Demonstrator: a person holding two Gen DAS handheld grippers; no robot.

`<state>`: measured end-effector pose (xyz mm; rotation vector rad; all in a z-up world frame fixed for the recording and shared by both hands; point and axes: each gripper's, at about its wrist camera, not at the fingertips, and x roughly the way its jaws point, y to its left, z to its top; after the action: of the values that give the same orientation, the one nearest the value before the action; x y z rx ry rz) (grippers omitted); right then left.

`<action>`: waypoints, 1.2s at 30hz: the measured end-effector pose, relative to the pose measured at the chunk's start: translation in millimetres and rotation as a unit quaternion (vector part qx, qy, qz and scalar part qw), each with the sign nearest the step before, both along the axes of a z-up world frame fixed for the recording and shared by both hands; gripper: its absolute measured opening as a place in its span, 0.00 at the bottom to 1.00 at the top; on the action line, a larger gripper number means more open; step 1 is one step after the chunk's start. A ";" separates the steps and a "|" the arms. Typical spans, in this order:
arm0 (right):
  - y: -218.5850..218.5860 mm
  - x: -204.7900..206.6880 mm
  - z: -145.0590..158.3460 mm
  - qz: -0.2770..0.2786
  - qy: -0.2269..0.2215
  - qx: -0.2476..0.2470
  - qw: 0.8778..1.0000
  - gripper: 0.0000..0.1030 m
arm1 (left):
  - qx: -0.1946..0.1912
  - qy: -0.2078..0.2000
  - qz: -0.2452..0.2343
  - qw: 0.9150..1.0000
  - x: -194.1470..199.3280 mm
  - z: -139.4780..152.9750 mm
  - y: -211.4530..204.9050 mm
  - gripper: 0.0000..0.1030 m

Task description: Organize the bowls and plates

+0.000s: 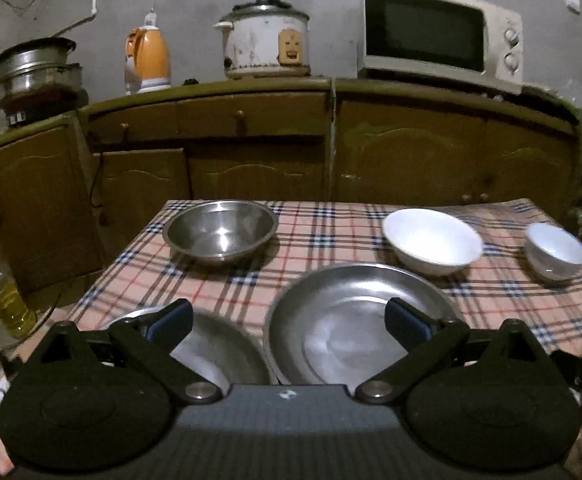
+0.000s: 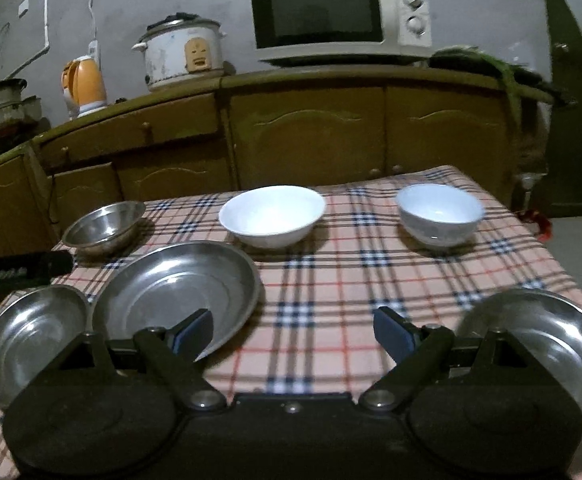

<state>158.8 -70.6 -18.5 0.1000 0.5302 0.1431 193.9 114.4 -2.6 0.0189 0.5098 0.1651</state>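
Observation:
On a plaid-cloth table (image 1: pixel 331 236) (image 2: pixel 331 272) stand a steel bowl (image 1: pixel 220 232) (image 2: pixel 103 226), a wide white bowl (image 1: pixel 431 240) (image 2: pixel 272 214) and a smaller white bowl (image 1: pixel 555 251) (image 2: pixel 439 213). A large steel plate (image 1: pixel 347 320) (image 2: pixel 175 292) lies in front, with a smaller steel plate (image 1: pixel 219 348) (image 2: pixel 27 332) to its left. Another steel plate (image 2: pixel 547 340) lies at the near right. My left gripper (image 1: pixel 289 324) is open and empty above the two left plates. My right gripper (image 2: pixel 293 330) is open and empty above bare cloth.
Brown cabinets (image 1: pixel 331 144) run behind the table, carrying a microwave (image 1: pixel 439 36), a rice cooker (image 1: pixel 267 40), an orange kettle (image 1: pixel 147 60) and stacked steel pots (image 1: pixel 31 68). An oil bottle (image 1: pixel 7 296) stands left of the table. The left gripper's body (image 2: pixel 19 270) shows at the left.

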 end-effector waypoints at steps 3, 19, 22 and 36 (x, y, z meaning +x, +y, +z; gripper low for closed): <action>6.7 25.1 -6.7 0.010 0.011 0.008 1.000 1.00 | 0.004 0.023 -0.001 1.000 29.9 -7.2 5.8 1.00; 26.6 104.0 -45.3 0.043 0.077 0.055 0.995 0.86 | -0.017 0.148 -0.028 0.988 131.9 -51.2 28.1 0.54; 28.7 111.1 -49.6 0.060 0.092 0.073 0.991 0.46 | -0.009 0.156 -0.031 0.987 135.7 -57.5 27.3 0.33; 2.5 89.9 -22.2 0.038 0.065 0.068 0.995 0.27 | -0.026 0.111 -0.057 0.992 104.5 -22.7 13.1 0.15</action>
<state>248.7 -68.1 -40.7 0.2236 0.6548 0.2488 298.5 127.5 -25.2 0.0151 0.7338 0.0373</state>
